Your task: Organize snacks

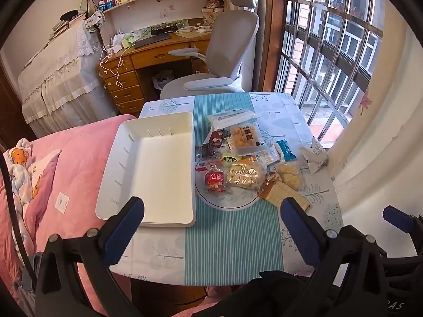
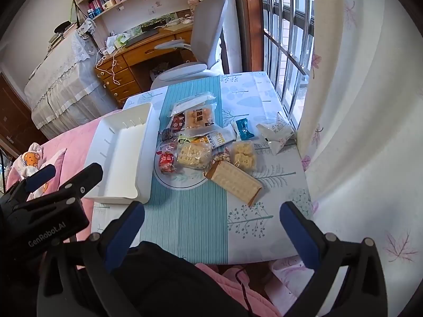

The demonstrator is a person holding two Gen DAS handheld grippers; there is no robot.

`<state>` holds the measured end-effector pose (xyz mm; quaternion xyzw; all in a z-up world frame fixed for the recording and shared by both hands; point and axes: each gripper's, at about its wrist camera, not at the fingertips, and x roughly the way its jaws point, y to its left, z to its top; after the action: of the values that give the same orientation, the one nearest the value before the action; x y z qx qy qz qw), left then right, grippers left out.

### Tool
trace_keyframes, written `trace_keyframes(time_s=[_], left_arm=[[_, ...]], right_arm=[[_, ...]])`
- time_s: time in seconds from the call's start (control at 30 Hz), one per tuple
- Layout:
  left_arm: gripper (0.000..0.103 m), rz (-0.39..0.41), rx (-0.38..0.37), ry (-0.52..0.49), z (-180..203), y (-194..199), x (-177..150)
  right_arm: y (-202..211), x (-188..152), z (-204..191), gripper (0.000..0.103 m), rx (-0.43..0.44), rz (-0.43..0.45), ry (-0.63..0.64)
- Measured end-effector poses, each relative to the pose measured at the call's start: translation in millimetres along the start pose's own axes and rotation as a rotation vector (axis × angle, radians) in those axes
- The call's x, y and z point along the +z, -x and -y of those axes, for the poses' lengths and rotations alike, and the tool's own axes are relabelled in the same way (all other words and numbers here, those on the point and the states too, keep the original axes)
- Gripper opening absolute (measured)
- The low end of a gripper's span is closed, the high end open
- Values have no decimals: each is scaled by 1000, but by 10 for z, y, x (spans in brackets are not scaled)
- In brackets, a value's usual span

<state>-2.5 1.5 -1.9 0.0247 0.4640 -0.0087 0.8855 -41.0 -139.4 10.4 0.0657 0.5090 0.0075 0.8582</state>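
An empty white tray (image 1: 156, 169) (image 2: 119, 158) lies on the left of a small table. To its right, several wrapped snacks are piled partly on a round plate (image 1: 227, 200) (image 2: 182, 181): a red packet (image 1: 214, 181) (image 2: 166, 161), a clear biscuit bag (image 1: 244, 175) (image 2: 193, 154), a long cracker pack (image 1: 284, 192) (image 2: 234, 182), a blue sachet (image 1: 285, 150) (image 2: 243, 129). My left gripper (image 1: 211, 216) hangs open above the table's near edge, nothing between its fingers. My right gripper (image 2: 211, 219) is open too, empty, short of the cracker pack.
The table wears a teal-striped cloth (image 1: 230, 248) (image 2: 190, 224). A pink bed (image 1: 68, 163) touches its left side. A curtain (image 2: 357, 132) and barred window (image 1: 325, 52) stand right. A grey office chair (image 1: 227, 52) and wooden desk (image 1: 148, 60) are beyond.
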Motion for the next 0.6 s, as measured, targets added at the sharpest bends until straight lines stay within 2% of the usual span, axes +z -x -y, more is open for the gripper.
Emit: trace_keyframes(time_s=[0.6], left_arm=[[102,-9,-18,-11,-51,-104,50]], right_arm=[[-27,0,-54,103,-23,-7,-9]])
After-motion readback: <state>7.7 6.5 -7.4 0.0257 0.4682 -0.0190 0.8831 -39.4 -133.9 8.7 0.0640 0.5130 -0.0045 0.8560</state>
